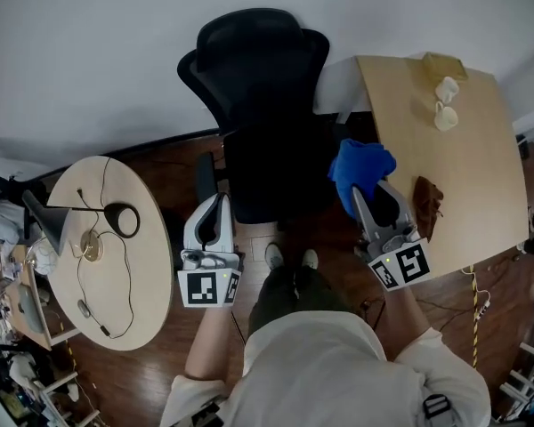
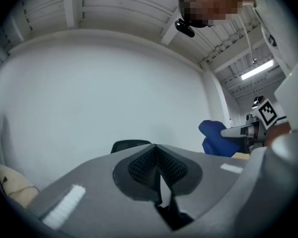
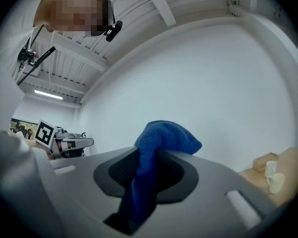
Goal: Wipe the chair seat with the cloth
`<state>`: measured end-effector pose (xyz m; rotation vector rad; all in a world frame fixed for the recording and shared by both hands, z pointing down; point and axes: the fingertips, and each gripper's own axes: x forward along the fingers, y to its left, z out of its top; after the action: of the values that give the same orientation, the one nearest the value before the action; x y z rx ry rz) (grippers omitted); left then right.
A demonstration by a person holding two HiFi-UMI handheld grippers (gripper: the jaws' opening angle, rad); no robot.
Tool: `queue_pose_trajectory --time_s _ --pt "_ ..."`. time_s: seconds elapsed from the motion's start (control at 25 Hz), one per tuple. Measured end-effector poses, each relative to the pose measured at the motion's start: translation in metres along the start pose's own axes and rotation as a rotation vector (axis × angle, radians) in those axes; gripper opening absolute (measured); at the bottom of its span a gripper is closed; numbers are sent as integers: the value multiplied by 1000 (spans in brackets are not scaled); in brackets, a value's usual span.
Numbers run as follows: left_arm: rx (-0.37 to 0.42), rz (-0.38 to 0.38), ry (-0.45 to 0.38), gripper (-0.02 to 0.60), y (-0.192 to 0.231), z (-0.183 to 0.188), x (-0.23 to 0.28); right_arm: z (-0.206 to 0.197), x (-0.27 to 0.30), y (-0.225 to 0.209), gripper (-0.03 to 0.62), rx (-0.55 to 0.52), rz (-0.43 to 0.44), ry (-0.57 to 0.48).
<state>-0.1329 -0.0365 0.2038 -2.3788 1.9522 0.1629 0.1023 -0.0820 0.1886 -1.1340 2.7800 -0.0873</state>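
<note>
Cloth (image 1: 360, 169) is clamped in the right tool (image 1: 371, 196), right of the chair (image 1: 265, 105). Left tool (image 1: 217, 205), left of it, is closed, empty.

White wall (image 1: 89, 52), dark wood floor (image 1: 173, 167), oval table (image 1: 156, 238), pale desk (image 1: 481, 149).
</note>
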Motion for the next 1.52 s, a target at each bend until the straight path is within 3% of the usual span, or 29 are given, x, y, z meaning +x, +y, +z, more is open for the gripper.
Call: queue_pose_trajectory --time_s 0.08,0.2,0.48,0.6,0.72,0.84,0.92,1.0,1.12,1.24,1.36,1.52 --pt "-58 -13 51 61 33 -48 39 -47 49 -20 94 23 -22 73" --pt "-57 -3 73 61 67 -108 75 -118 97 -46 94 47 -30 111" --pt "-61 20 93 61 90 -290 86 -319 109 -87 95 78 -73 122" --pt "-71 30 132 65 102 -347 72 -379 118 -86 95 84 -83 169" --pt "-71 44 145 84 116 -357 66 -393 148 -84 94 90 -77 188" --pt "-89 44 137 84 133 -350 71 -427 209 -73 94 106 -7 222" --pt "-91 46 134 84 145 -349 76 -494 263 -67 92 154 32 280" --pt "-49 36 138 84 156 -356 79 -586 319 -59 91 213 53 371" --pt "45 26 141 84 171 -375 69 -734 379 -38 91 269 50 578" --pt "55 40 128 84 178 -400 53 -842 408 -17 91 269 57 771" --pt "45 43 138 84 177 -422 40 -888 418 -6 91 250 46 868" --pt "48 33 149 84 171 -431 32 -899 416 -10 91 246 47 887"
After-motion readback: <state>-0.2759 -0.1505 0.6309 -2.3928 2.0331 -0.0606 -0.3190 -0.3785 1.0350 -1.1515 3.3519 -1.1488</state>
